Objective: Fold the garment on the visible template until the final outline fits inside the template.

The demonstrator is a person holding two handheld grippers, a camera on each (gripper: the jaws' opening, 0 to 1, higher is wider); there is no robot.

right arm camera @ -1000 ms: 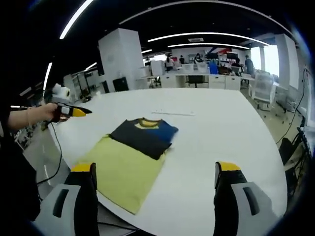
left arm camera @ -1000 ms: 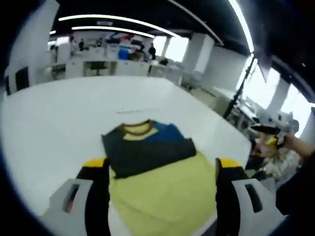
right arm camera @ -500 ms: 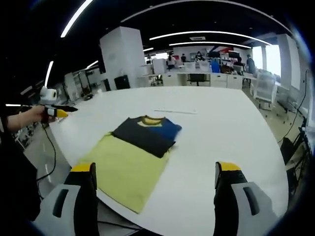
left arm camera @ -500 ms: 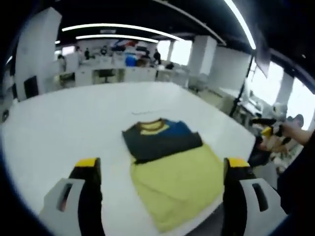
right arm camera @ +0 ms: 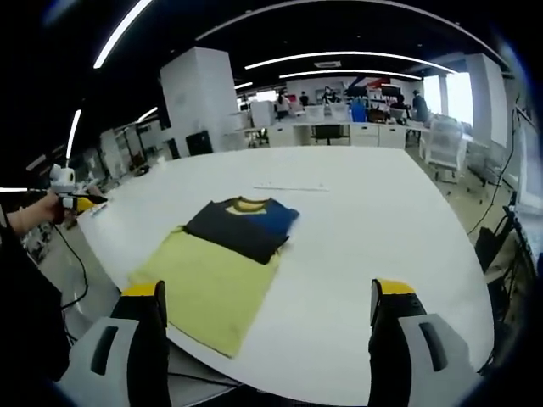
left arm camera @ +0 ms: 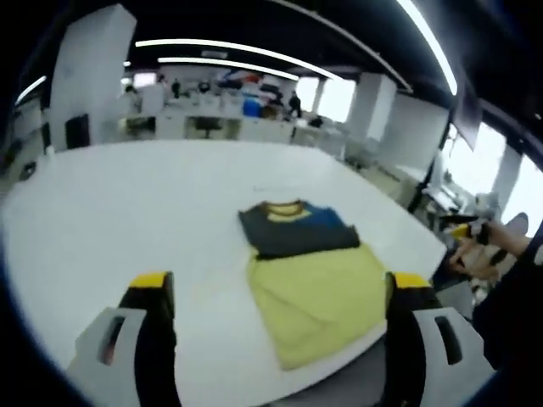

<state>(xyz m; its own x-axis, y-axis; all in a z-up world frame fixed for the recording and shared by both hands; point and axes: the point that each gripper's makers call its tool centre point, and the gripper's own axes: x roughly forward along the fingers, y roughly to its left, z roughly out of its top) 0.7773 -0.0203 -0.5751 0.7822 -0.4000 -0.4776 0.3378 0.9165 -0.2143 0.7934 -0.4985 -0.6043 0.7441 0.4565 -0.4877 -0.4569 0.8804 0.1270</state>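
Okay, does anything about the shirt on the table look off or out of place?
The garment lies skewed to the white table's edge, its yellow lower corner right at the near rim. No template outline is discernible. Both grippers are open and clear of it.

Folded garment [right arm camera: 222,259] on table [right arm camera: 365,220]

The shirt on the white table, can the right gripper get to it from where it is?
Probably yes. The right gripper is open, holds nothing, and the bare table lies between it and the shirt, with nothing in the way.
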